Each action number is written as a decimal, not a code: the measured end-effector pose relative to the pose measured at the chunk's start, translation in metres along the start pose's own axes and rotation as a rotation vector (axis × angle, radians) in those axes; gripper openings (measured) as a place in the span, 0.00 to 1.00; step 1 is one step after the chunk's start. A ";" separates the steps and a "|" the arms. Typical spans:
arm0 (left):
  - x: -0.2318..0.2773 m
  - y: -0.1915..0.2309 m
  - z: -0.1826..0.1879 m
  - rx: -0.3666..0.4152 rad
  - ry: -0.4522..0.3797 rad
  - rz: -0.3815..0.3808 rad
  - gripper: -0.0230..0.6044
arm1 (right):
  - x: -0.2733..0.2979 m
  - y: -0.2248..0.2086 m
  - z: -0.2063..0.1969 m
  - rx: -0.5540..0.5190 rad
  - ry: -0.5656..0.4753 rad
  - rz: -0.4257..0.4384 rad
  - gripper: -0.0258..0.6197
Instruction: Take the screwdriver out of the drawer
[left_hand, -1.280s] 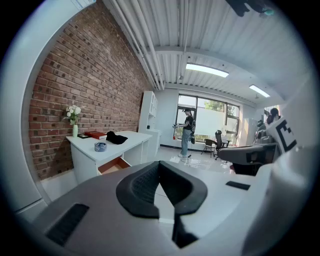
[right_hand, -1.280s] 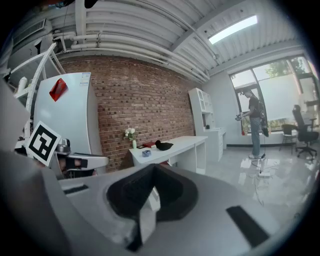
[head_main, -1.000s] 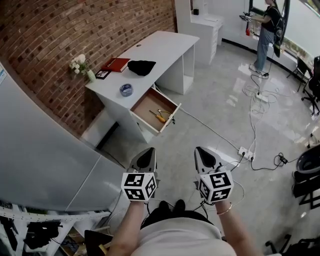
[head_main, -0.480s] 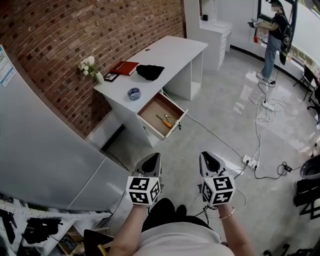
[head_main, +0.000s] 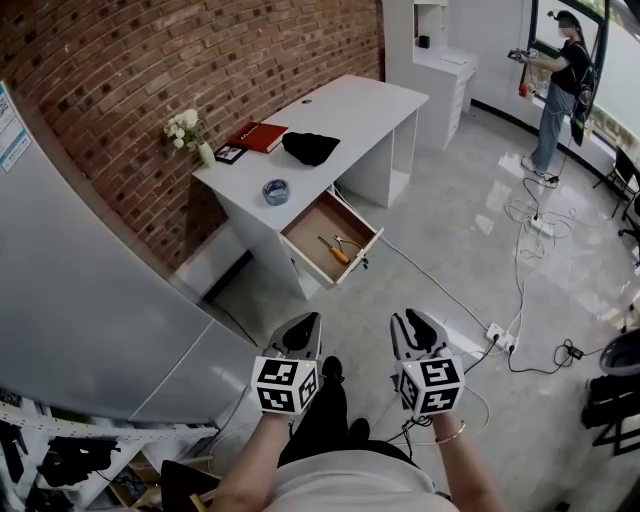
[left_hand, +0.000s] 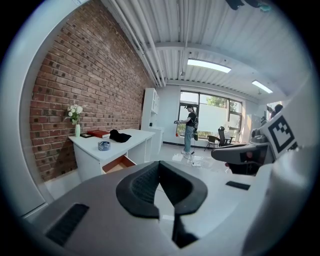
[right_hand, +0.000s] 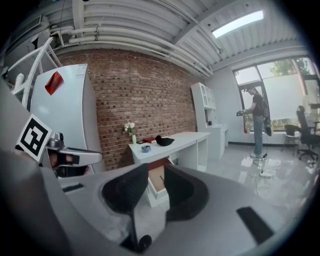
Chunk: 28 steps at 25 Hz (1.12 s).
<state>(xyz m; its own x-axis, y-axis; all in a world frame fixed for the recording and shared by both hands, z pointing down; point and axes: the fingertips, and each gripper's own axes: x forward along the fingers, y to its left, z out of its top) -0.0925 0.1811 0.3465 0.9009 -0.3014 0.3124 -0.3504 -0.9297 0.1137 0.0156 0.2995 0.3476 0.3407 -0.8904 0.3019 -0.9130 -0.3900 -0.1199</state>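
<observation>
The screwdriver (head_main: 335, 250), orange-handled, lies inside the open wooden drawer (head_main: 312, 222) of the white desk (head_main: 340, 105), well ahead of both grippers. My left gripper (head_main: 308, 320) is held low at the near left with its jaws shut and nothing in them; in the left gripper view (left_hand: 160, 165) the drawer (left_hand: 120, 164) shows far off at the left. My right gripper (head_main: 413, 322) hangs beside it, its jaws opening with nothing between them. Through that gap in the right gripper view (right_hand: 156, 172) I see the drawer (right_hand: 156, 182) straight ahead.
On the desk stand a vase of flowers (head_main: 190, 130), a red book (head_main: 258, 136), a black cloth (head_main: 309, 148) and a tape roll (head_main: 275, 190). Pliers (head_main: 350, 243) lie beside the screwdriver. A power strip (head_main: 497, 335) and cables cross the floor at right. A person (head_main: 560, 90) stands far back.
The right gripper's jaws have parted from shut to open. The desk and drawer sit a little nearer and further right in the head view. The left gripper stays shut.
</observation>
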 end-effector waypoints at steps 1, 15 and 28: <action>0.004 0.005 0.000 -0.004 0.001 0.001 0.02 | 0.006 0.001 0.001 -0.005 0.004 0.001 0.18; 0.109 0.101 0.016 -0.076 0.022 0.008 0.02 | 0.142 -0.012 0.027 -0.022 0.060 -0.004 0.20; 0.191 0.170 0.048 -0.073 0.042 -0.032 0.02 | 0.247 -0.016 0.049 -0.014 0.111 -0.015 0.20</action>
<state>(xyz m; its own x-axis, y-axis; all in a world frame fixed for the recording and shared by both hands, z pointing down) 0.0324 -0.0450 0.3798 0.9008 -0.2616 0.3465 -0.3412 -0.9201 0.1924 0.1249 0.0744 0.3777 0.3279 -0.8529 0.4062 -0.9113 -0.3989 -0.1020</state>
